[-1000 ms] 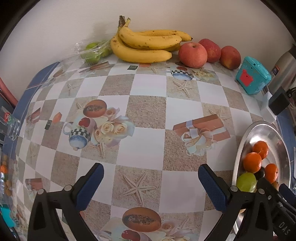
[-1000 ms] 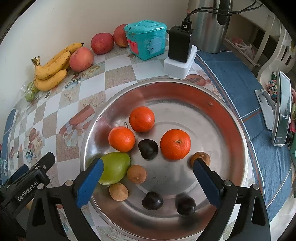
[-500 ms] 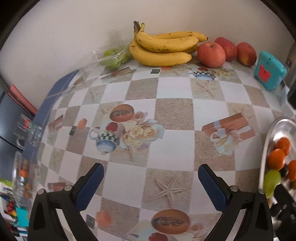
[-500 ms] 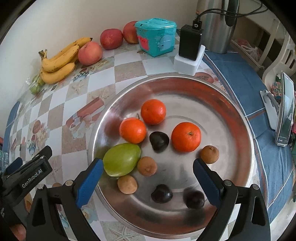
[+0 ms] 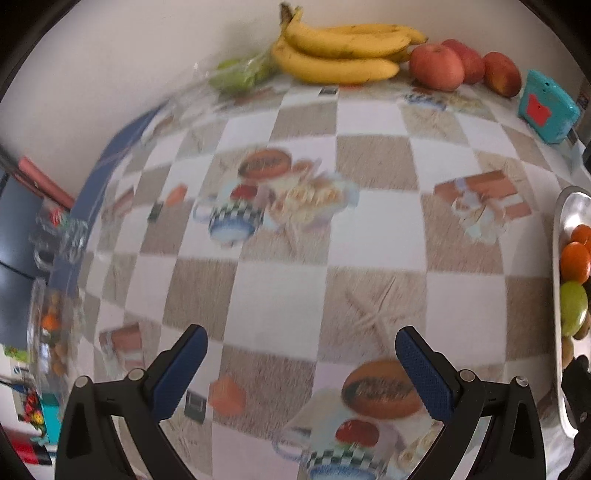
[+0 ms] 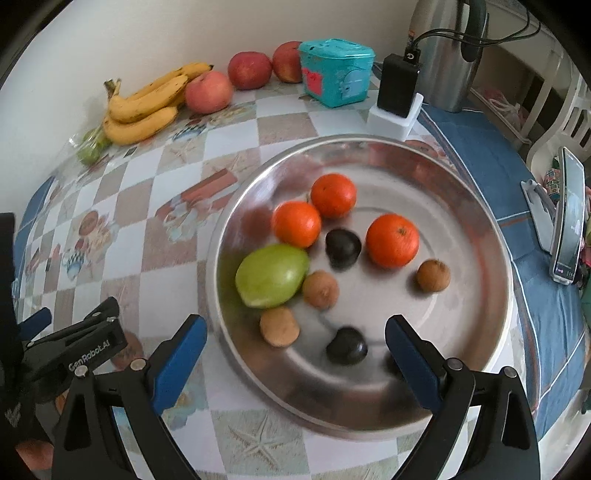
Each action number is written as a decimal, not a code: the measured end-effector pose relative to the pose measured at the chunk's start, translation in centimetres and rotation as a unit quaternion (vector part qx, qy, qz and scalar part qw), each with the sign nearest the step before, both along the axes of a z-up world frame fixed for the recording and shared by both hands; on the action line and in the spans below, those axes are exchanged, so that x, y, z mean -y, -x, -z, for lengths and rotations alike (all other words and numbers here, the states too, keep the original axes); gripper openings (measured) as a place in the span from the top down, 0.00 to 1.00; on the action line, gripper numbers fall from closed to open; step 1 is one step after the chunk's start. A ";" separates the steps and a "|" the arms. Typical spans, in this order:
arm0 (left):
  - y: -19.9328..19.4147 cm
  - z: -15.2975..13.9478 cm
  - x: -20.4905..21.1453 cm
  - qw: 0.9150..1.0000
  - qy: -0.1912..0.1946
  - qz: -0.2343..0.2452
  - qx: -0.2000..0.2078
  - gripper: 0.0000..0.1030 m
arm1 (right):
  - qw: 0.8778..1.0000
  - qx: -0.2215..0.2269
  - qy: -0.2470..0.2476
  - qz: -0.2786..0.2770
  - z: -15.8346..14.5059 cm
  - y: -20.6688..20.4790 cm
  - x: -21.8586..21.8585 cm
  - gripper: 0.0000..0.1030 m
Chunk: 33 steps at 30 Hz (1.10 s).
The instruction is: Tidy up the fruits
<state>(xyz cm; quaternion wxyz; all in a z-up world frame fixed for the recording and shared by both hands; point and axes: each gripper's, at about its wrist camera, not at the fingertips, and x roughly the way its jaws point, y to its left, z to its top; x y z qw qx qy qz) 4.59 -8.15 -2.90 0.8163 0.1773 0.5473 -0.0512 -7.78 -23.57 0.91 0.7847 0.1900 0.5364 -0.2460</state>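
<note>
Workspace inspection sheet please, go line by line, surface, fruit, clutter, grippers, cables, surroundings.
Surface: checkered tablecloth, blue cloth at its right.
Job's things: metal tray holding three oranges, a green fruit, small brown and dark fruits; bananas and apples by the wall.
Clutter: teal box, bagged green fruit.
Grippers: left gripper and right gripper open, empty.
Cables: black cable into charger.
Surroundings: metal flask, phone on stand.

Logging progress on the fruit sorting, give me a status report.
Left tongs open, empty, over bare tablecloth. Right tongs open, empty, above steel tray. Bananas not yet on the tray. Nothing blocking.
</note>
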 end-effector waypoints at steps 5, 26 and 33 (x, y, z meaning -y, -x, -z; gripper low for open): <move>1.3 -0.4 -1.5 1.000 0.006 -0.008 -0.003 0.00 | 1.000 -0.002 -0.001 0.000 0.1 1.4 -1.0 0.05; 6.8 -3.4 -4.9 0.999 0.042 0.011 0.023 0.00 | 1.000 0.013 0.008 -0.007 -1.1 4.7 -3.0 0.05; 7.8 -4.7 -5.2 0.997 0.054 0.022 0.042 0.00 | 0.999 0.030 0.019 -0.008 -2.2 5.1 -3.3 0.05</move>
